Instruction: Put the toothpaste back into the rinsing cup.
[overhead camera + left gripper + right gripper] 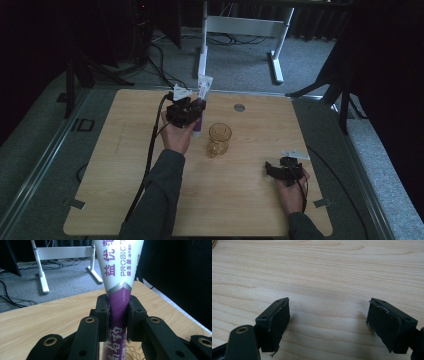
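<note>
Upright, the tube (117,282) is pinched between the left gripper (118,315) pads, a glass cup (219,139) just to its right. Right gripper (328,322) jaws spread wide over bare table (324,272), well apart from both.

A white and purple plastic tube (117,290) carries purple lettering on its white part, a silver chevron band, then solid purple with white characters. The black left hand-held gripper (117,312) has brass-coloured rivets. An amber, see-through glass cup (219,139) shows a raised diamond pattern on its lower half. The pale wood-grain table (240,200) bears fine brown streaks and a grey round disc (239,107) near its far edge. The right hand-held gripper (328,322) is black. Both sleeves (155,200) are dark grey.
</note>
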A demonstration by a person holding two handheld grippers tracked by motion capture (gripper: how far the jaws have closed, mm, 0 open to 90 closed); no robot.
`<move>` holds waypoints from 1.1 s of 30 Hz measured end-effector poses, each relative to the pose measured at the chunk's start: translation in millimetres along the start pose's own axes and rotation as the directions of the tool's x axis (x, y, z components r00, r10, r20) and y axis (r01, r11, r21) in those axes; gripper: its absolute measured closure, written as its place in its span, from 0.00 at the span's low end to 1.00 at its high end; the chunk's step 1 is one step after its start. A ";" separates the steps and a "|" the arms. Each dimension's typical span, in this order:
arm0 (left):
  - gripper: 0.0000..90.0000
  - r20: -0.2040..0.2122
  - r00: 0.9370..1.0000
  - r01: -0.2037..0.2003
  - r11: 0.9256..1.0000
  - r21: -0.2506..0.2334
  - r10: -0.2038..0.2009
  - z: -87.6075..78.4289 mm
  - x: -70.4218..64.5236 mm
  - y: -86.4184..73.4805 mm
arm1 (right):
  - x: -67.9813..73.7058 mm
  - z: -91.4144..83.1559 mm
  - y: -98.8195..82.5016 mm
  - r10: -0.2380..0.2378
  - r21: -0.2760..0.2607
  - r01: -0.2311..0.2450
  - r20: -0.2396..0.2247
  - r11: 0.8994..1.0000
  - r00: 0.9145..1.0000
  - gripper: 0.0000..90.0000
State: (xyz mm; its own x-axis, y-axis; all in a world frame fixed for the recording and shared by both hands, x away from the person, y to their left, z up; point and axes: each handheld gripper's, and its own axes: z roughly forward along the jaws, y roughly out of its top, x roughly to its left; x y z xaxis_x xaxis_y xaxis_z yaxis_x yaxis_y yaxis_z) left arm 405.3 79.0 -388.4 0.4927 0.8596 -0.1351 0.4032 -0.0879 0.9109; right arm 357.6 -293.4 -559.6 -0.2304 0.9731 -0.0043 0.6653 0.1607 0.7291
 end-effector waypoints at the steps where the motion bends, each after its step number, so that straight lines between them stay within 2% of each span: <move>1: 0.83 0.000 1.000 0.000 1.000 -0.005 0.000 0.6 -1.1 0.0 | 0.1 0.0 0.0 0.001 0.000 -0.001 0.000 1.000 1.000 0.21; 12: 0.83 0.022 1.000 0.004 0.999 -0.040 -0.003 6.7 -9.0 1.7 | 0.0 0.0 0.0 0.001 0.000 -0.001 -0.001 1.000 1.000 0.20; 33: 0.83 0.046 0.999 0.014 0.999 -0.053 -0.011 16.0 -14.4 0.1 | 0.1 0.0 0.0 0.001 0.000 -0.001 0.000 1.000 1.000 0.20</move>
State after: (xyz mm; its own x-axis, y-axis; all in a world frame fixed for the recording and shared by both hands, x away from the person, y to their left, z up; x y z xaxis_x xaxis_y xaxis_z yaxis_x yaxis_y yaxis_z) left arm 410.5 58.5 -392.6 0.5234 0.8363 -0.1635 0.3688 -0.0493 0.9282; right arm 357.6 -293.4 -559.6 -0.2300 0.9732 -0.0035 0.6657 0.1599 0.7289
